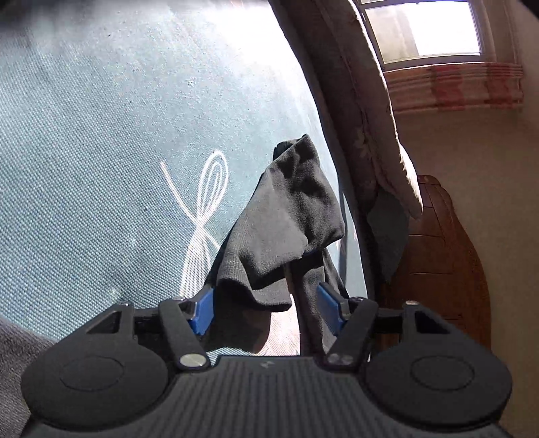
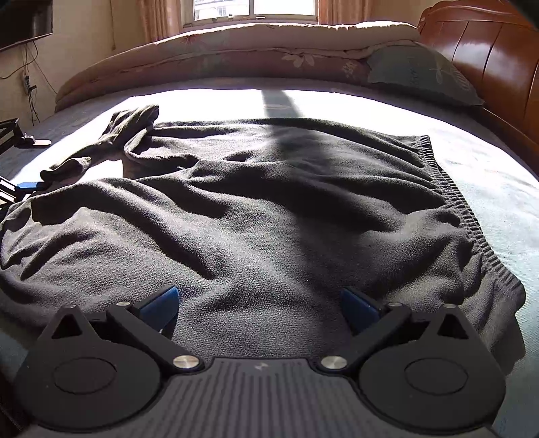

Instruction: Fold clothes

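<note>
The left gripper (image 1: 266,303) was seen with its blue pads (image 1: 203,311) set apart and a dark sleeve (image 1: 286,232) draped between them — whether the pads pressed on the cloth could not be told. The sleeve was bunched and hung over the far pad, its cuff end raised above the blue-grey bed sheet (image 1: 101,151), which was marked with a white looped line pattern (image 1: 205,202). Beyond it, a rolled quilt (image 1: 363,118), a wooden headboard (image 1: 438,252) and a sunlit window (image 1: 424,30) were caught, all tilted sideways in that view.

The right gripper (image 2: 259,310) was held released, its blue pads (image 2: 161,303) wide apart and nothing clamped, just over the near edge of the dark sweater (image 2: 252,202). The sweater was spread wrinkled across the bed (image 2: 498,188), its ribbed hem (image 2: 471,229) lying to the right, one sleeve (image 2: 111,141) trailing off to the far left — there the other gripper's blue pad (image 2: 28,184) was glimpsed at the sleeve's end. A pillow (image 2: 421,74) was propped beside the headboard (image 2: 488,50).
</note>
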Demonstrator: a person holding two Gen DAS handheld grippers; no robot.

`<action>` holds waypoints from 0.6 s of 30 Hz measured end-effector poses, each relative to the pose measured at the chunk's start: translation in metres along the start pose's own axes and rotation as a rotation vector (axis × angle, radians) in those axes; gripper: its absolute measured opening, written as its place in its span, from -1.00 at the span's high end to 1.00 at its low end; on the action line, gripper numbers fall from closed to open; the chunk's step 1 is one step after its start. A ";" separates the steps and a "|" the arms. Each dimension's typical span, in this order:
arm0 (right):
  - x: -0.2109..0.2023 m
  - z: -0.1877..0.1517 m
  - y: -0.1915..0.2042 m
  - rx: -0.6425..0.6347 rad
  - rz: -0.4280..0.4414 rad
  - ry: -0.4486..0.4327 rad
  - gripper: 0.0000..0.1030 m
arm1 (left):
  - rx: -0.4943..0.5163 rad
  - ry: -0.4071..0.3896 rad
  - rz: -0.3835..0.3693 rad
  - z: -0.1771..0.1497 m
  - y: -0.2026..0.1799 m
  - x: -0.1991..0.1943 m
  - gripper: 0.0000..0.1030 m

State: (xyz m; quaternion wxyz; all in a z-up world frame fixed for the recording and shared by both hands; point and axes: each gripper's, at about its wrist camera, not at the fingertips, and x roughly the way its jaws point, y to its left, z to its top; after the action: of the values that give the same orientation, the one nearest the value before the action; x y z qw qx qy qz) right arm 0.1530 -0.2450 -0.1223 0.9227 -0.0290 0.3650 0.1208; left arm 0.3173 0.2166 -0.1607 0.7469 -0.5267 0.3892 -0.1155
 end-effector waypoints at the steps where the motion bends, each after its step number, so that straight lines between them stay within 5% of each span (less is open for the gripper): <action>1: 0.000 0.000 0.000 0.000 0.000 0.001 -1.00 | 0.004 -0.005 0.004 0.003 -0.002 0.005 -0.26; 10: 0.000 0.000 0.001 0.000 -0.002 0.003 -1.00 | 0.071 -0.064 0.036 -0.006 -0.016 0.031 -0.20; 12: -0.001 0.000 0.000 0.001 -0.001 0.000 -1.00 | 0.075 -0.059 0.044 -0.010 -0.012 0.030 -0.04; 15: -0.001 -0.001 0.001 0.000 -0.001 -0.006 -1.00 | 0.042 -0.073 0.073 -0.007 -0.001 0.032 0.48; 16: -0.001 -0.001 0.000 0.001 0.000 -0.006 -1.00 | 0.013 -0.078 0.074 -0.006 0.005 0.035 0.79; 18: 0.000 0.000 0.000 0.001 -0.001 -0.006 -1.00 | -0.005 -0.087 0.079 -0.006 0.010 0.039 0.81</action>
State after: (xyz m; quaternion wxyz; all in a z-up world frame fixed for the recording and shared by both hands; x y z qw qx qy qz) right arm 0.1523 -0.2448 -0.1222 0.9238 -0.0284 0.3625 0.1202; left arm 0.3367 0.1941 -0.1882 0.7657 -0.5173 0.3772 -0.0620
